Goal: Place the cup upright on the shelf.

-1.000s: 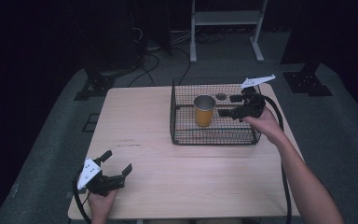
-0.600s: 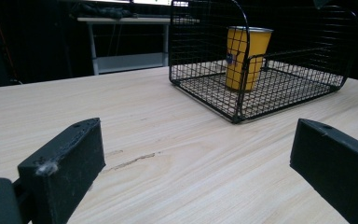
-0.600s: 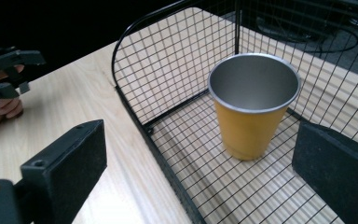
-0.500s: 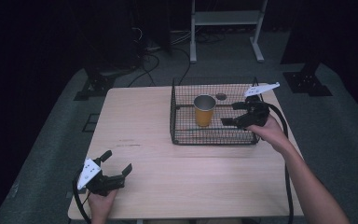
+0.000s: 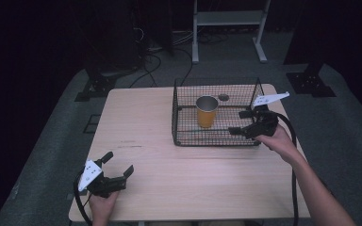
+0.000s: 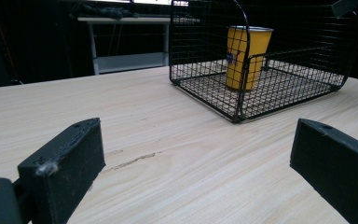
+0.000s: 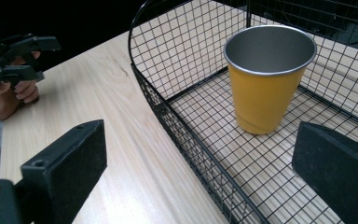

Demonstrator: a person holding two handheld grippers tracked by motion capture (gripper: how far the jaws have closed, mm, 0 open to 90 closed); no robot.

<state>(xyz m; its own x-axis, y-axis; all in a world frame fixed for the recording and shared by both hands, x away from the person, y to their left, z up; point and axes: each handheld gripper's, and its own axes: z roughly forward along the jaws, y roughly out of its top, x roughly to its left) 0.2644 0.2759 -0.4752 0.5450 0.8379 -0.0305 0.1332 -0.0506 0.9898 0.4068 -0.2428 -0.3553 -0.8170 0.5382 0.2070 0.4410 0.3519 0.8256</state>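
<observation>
Right gripper [image 5: 240, 123] hovered over the wire basket's [image 5: 179, 117] 3 o'clock wall, jaws wide apart and empty, aimed toward 9 o'clock at the yellow cup [image 5: 207, 112], likely lining up a grasp. Cup stood upright inside the basket, mouth up, long axis vertical. Left gripper [image 5: 119, 165] rested parked at the table's [image 5: 141, 122] 7 o'clock corner, jaws apart, holding nothing.

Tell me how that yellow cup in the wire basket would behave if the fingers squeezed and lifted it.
The yellow cup looks empty, thin-walled and metal-lined, so probably light and fairly stiff. Its smooth taper could slip upward from the fingers. Narrow base: a sideways nudge might tip it.
</observation>
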